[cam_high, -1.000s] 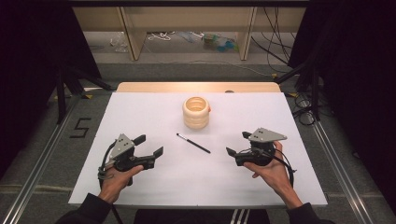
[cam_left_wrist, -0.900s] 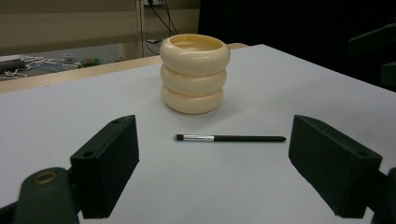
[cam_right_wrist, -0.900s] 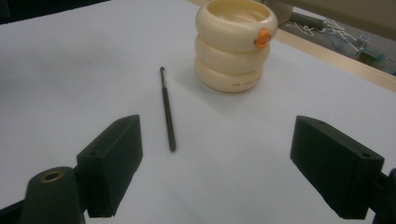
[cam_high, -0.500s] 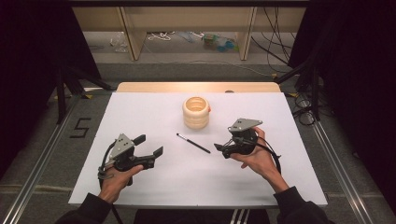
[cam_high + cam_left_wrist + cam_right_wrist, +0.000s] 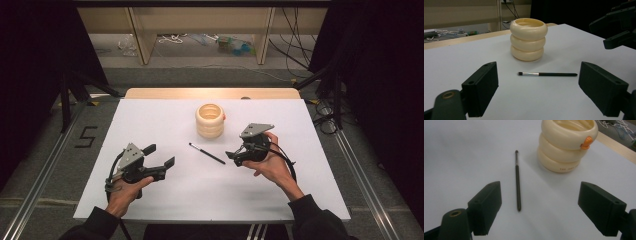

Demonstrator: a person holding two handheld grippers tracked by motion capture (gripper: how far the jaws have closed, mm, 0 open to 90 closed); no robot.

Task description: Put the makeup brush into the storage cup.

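So your right tool [image 5: 231, 156] is wide open, hovering just short of the brush [image 5: 207, 153] lying flat on the worktop [image 5: 165, 120] near the ringed cup [image 5: 209, 120]. It's probably light, thin and rolls easily; pinch mid-handle. Left tool [image 5: 161, 157] is open too.

Table [image 5: 150, 120]: white top, wooden strip along far edge.
Cup [image 5: 210, 120]: cream, ribbed w/ three rings, upright, centre of table toward 12 o'clock.
Brush [image 5: 207, 153]: thin, black, flat on table, just at 6 o'clock of cup, not touching it.
Right gripper [image 5: 231, 155]: held at approx 4 o'clock of cup, tips near brush's nearer end, jaws apart.
Left gripper [image 5: 159, 156]: at approx 8 o'clock of cup, well apart from brush, jaws apart, pointing toward 3 o'clock.
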